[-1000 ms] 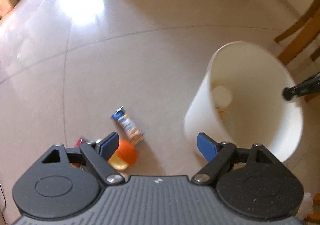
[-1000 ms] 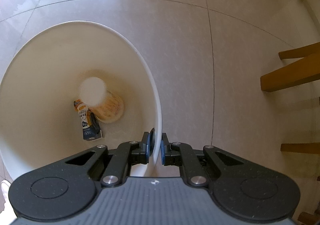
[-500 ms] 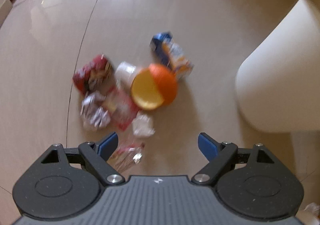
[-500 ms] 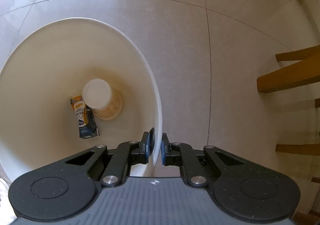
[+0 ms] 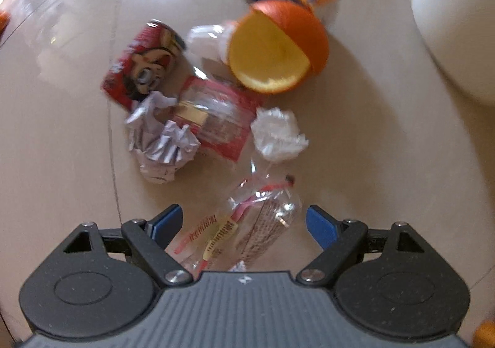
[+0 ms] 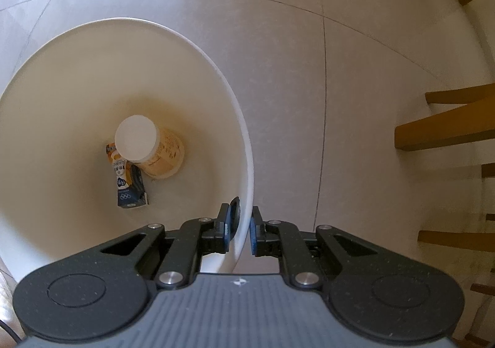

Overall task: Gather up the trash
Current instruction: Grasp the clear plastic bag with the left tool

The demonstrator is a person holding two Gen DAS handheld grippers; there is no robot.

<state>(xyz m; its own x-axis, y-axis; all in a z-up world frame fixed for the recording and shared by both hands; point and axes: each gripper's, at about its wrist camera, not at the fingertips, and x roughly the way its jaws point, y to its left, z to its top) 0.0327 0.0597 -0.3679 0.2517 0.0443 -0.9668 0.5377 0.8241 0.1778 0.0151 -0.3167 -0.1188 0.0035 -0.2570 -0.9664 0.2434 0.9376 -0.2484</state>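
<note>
- Left claw point(image 5: 244, 221), spread wide, hangs low over litter on the tiled floor point(image 5: 386, 146); a clear plastic wrapper point(image 5: 247, 224) lies between its fingers, not pinched.
- Beyond lie crumpled paper point(image 5: 278, 134), a red can point(image 5: 145, 66), and an orange bowl point(image 5: 278, 47).
- Right claw point(image 6: 239, 228) pinches the white bin's point(image 6: 77, 75) rim; a cup point(image 6: 151, 146) and carton point(image 6: 128, 184) lie inside.

A glossy, smooth beige tiled floor point(image 5: 355, 137) is seen under the litter. A clear crinkled plastic wrapper point(image 5: 247, 224) shines, a white crumpled paper ball point(image 5: 278, 134) looks matt, and a silvery creased foil wrapper point(image 5: 164, 140) glints. The white bin point(image 6: 191, 47) appears of smooth plastic; the brown chair legs point(image 6: 448, 128), of wood.
</note>
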